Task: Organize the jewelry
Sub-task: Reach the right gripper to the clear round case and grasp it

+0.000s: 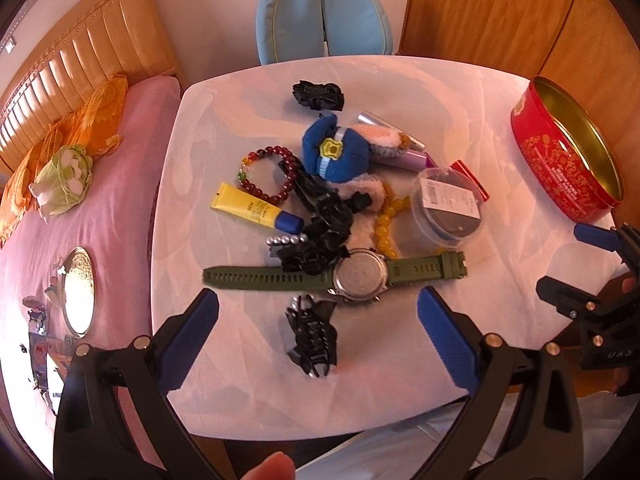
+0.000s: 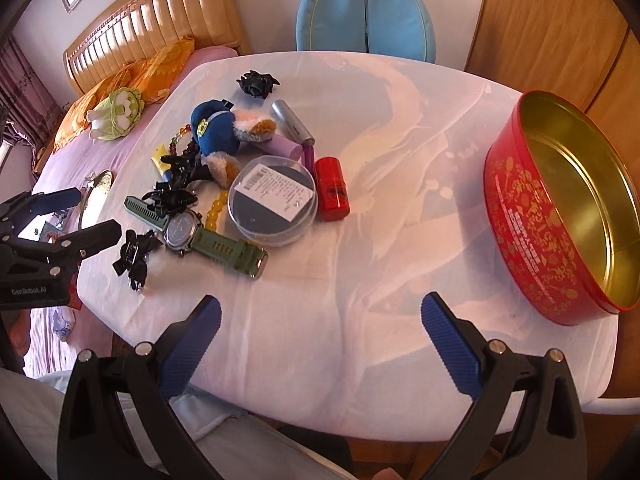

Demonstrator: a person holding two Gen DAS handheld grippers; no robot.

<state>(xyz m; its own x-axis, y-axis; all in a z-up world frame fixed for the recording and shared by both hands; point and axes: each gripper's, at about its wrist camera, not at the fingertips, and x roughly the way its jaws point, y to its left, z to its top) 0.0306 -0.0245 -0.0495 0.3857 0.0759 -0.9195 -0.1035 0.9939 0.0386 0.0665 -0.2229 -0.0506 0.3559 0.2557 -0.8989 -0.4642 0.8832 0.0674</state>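
On the table (image 1: 400, 360), the watch (image 1: 340, 276) is lying at the near edge of the pile, with the plush toy (image 1: 336, 152) behind it, the round lidded case (image 1: 448, 208) behind and right, and the tin (image 2: 560, 208) being kept well apart to the right.

- A blue chair (image 1: 324, 20) stands just beyond the far edge of the table (image 2: 400, 128), its two padded back cushions side by side.
- A bed (image 1: 100, 208) with a pink sheet runs along the table's left edge; its wooden headboard (image 1: 68, 64) is at the far end.
- Orange pillows (image 1: 96, 120) lie against the headboard.
- A green and white cabbage-shaped soft toy (image 2: 116, 114) lies on the bed just in front of the pillows.
- A round gold-coloured metal lid (image 1: 79, 292) lies on the sheet, near the table's left edge.
- Wooden cupboard doors (image 2: 552, 28) stand behind the table's far right corner.
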